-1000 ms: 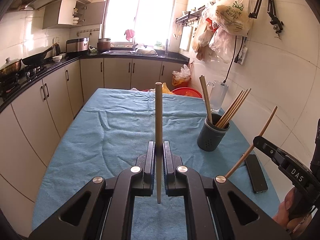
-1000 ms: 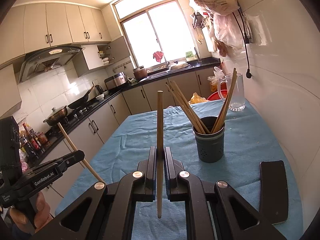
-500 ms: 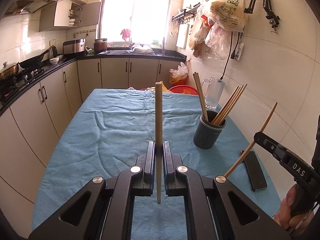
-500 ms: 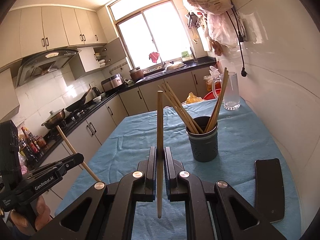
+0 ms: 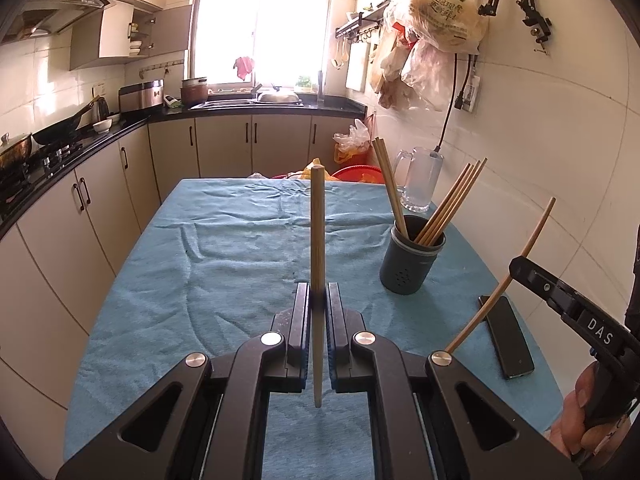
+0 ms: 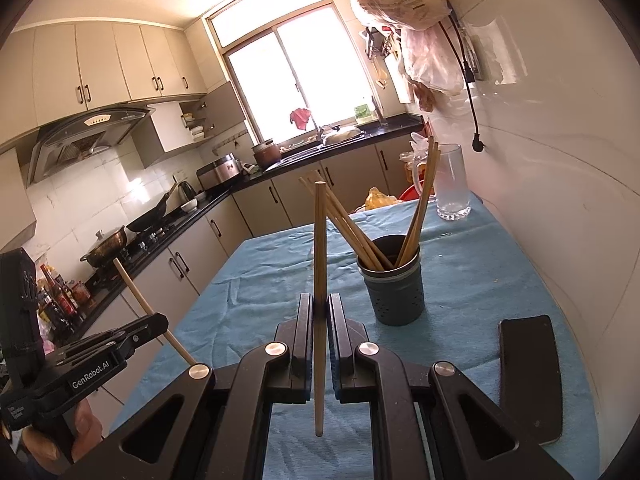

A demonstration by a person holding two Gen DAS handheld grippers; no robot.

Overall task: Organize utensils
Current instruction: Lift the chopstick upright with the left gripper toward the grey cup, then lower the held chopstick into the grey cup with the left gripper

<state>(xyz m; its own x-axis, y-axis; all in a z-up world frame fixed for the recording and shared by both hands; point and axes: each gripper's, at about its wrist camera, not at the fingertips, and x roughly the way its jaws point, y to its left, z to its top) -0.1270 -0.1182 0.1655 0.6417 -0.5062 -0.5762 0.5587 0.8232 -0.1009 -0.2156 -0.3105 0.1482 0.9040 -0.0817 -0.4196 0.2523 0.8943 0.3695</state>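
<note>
My left gripper (image 5: pixel 318 292) is shut on a wooden chopstick (image 5: pixel 317 232) that stands upright between its jaws. My right gripper (image 6: pixel 319 304) is shut on another chopstick (image 6: pixel 320 240), also upright. A dark grey holder (image 5: pixel 412 260) with several chopsticks stands on the blue cloth, ahead and to the right of the left gripper; it also shows in the right wrist view (image 6: pixel 394 288), just right of the right gripper. The right gripper shows at the right edge of the left wrist view (image 5: pixel 532 270). The left gripper shows at the lower left of the right wrist view (image 6: pixel 148 326).
A blue cloth (image 5: pixel 240 248) covers the table. A black phone (image 5: pixel 506 336) lies near its right edge and shows in the right wrist view (image 6: pixel 530 372). A glass mug (image 5: pixel 420 184) stands behind the holder. The wall runs along the right; kitchen cabinets (image 5: pixel 60 232) stand left.
Both grippers keep their chopsticks. Both views have tilted and shifted a little; the holder has slid leftward in the right wrist view and sits nearer the right gripper's line.
</note>
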